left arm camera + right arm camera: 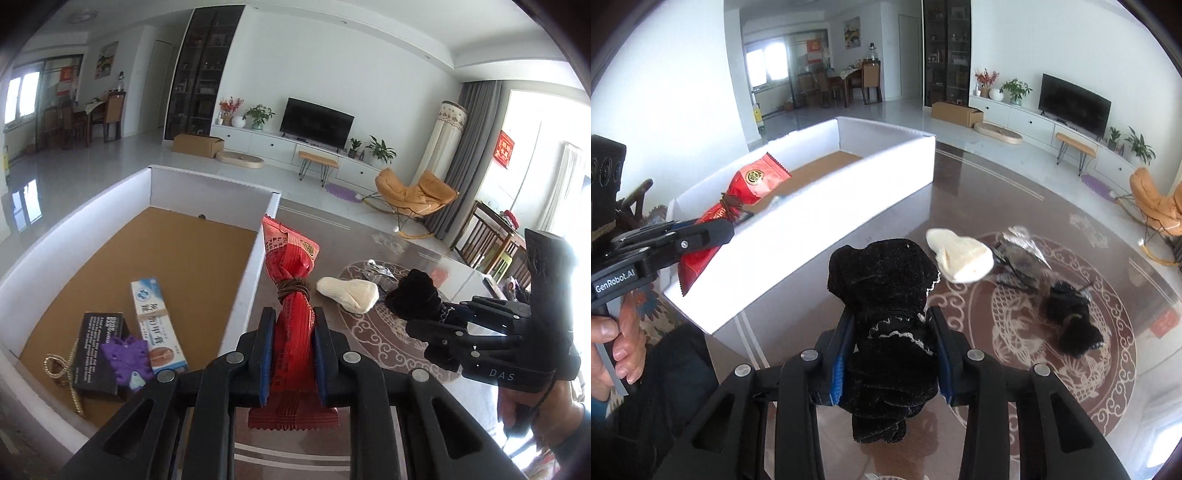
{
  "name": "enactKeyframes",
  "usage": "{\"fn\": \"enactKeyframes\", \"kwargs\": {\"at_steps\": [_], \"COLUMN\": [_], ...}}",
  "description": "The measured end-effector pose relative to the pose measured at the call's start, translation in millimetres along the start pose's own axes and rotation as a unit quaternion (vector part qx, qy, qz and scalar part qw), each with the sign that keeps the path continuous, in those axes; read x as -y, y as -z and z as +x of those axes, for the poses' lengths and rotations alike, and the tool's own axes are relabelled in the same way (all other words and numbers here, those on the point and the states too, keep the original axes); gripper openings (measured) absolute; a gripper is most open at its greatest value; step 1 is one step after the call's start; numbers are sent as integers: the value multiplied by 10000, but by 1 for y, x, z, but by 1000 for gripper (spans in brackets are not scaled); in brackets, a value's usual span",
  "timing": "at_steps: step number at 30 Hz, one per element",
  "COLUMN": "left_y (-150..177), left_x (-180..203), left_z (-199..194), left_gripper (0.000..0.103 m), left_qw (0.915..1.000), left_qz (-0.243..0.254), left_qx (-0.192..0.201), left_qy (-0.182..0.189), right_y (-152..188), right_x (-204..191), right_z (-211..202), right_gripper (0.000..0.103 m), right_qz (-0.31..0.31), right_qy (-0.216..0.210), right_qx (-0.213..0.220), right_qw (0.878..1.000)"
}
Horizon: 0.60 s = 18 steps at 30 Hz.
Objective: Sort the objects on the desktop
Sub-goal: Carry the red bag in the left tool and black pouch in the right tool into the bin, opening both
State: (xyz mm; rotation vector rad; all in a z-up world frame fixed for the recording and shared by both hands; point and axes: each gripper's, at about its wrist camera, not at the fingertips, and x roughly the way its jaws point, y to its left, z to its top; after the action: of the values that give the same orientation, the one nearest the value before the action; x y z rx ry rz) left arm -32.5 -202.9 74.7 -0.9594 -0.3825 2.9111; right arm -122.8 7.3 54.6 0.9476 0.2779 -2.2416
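My left gripper (293, 325) is shut on a red snack packet (291, 295) tied with brown string, held above the right wall of the white box (255, 266). In the right wrist view that packet (738, 199) hangs over the box (849, 192). My right gripper (892, 328) is shut on a black velvet cloth item with lace trim (886, 295), held above the glass table; it shows in the left wrist view (413, 299) too. A cream sock (960, 254) lies on the table ahead.
The box holds a toothpaste carton (155, 325), a black carton (98, 347), a purple clip (127, 354) and a gold chain (62, 369). A silver wrapper (1019, 240) and another black cloth (1071, 317) lie on the table.
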Motion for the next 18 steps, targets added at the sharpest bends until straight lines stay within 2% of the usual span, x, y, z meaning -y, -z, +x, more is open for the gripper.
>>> {"fn": "enactKeyframes", "kwargs": {"at_steps": [3,7,11,14,15,16,17,18], "left_y": [-22,-30,-17,-2,1,4,5,5], "left_x": [-57,-126,-169,-185,-189,-189,-187,-184], "left_z": [1,16,34,49,50,50,47,43], "left_gripper": [18,18,18,21,29,39,40,54], "left_qw": [9977,9889,9782,9704,9672,9643,9653,9658], "left_qz": [-294,-607,-713,-823,-884,-940,-908,-892], "left_qx": [-103,-508,-968,-1324,-1356,-1346,-1230,-1147], "left_qy": [-599,-1258,-1694,-1843,-1957,-2081,-2116,-2150], "right_y": [-45,-86,-92,-82,-78,-74,-71,-69], "right_x": [-42,-104,-152,-176,-182,-186,-188,-189], "right_z": [20,65,116,148,156,162,164,161], "right_gripper": [39,39,39,41,44,56,64,78], "right_qz": [1,-165,-257,-361,-406,-456,-500,-533], "right_qy": [-562,-1088,-1449,-1556,-1542,-1545,-1558,-1554], "right_qx": [186,85,-384,-882,-1045,-1168,-1195,-1125], "right_qw": [9982,9939,9884,9832,9817,9800,9793,9800]}}
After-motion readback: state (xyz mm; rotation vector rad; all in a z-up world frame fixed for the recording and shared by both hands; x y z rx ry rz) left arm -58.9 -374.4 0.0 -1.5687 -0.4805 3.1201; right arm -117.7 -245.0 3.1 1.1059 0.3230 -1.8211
